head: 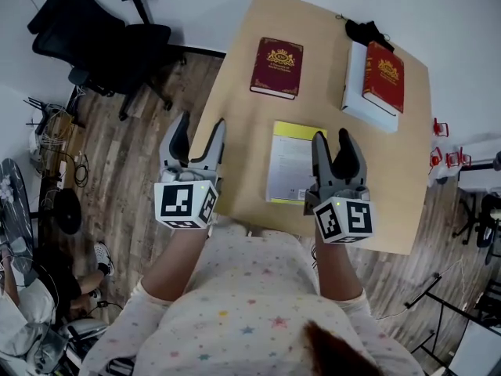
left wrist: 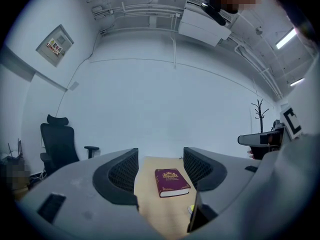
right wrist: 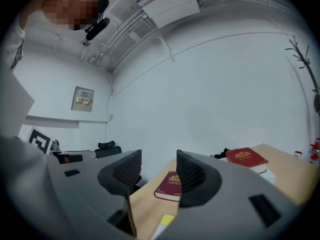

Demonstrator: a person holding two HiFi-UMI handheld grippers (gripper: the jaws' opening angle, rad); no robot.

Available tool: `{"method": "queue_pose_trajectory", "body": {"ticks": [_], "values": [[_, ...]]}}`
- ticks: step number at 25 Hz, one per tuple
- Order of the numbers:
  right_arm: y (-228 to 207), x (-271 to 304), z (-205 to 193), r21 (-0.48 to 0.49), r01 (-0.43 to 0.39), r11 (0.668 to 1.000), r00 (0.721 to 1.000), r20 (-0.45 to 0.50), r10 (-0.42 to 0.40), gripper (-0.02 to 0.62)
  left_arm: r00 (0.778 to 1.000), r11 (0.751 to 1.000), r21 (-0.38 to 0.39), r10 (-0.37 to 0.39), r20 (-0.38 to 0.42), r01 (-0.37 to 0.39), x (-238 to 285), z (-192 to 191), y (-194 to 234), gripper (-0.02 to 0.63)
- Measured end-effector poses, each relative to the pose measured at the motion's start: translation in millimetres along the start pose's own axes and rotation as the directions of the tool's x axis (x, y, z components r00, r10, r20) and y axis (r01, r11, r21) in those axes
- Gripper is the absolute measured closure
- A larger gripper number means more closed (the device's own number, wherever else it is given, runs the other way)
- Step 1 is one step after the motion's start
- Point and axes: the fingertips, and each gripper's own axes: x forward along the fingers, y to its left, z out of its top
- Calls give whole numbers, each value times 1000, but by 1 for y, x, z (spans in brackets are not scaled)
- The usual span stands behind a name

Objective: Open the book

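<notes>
— Left gripper (head: 200, 124)?
— Spread open, empty, at the table (head: 246, 116) edge, 9 o'clock.
— Books?
— Maroon book (head: 276, 67) shut at 12 o'clock; yellow book (head: 291, 163) shut, centre.
— Right gripper (head: 332, 137)?
— Open, empty, 3 o'clock of yellow book.

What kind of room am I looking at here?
Likely an office or small studio: a black swivel chair, a wooden table with closed books, and a coat stand by a plain white wall.
</notes>
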Motion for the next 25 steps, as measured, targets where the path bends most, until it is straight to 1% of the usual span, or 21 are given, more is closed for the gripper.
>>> {"method": "queue_pose_trajectory", "body": {"ticks": [4, 8, 10, 13, 20, 25], "values": [[0, 8, -10, 8, -20, 1000, 999, -29, 21, 387, 1000, 1000, -1, 15, -3, -15, 3, -8, -2, 348], [1, 16, -32, 12, -35, 999, 997, -72, 36, 392, 1000, 1000, 10, 12, -12, -12, 6, -24, -1, 348], [-1, 20, -46, 18, -31, 999, 995, -96, 33, 393, 1000, 1000, 15, 13, -26, -12, 7, -34, 0, 348], [-3, 29, -67, 37, -18, 999, 991, -131, 23, 401, 998, 999, -1, 32, -47, -32, 9, -49, 7, 348], [5, 46, -118, 34, -12, 999, 973, -230, 20, 404, 995, 999, -21, 42, -88, -44, 6, -81, 18, 348], [4, 55, -159, 30, 5, 1000, 953, -302, 4, 416, 992, 999, -32, 35, -120, -39, 7, -103, 21, 348]]}}
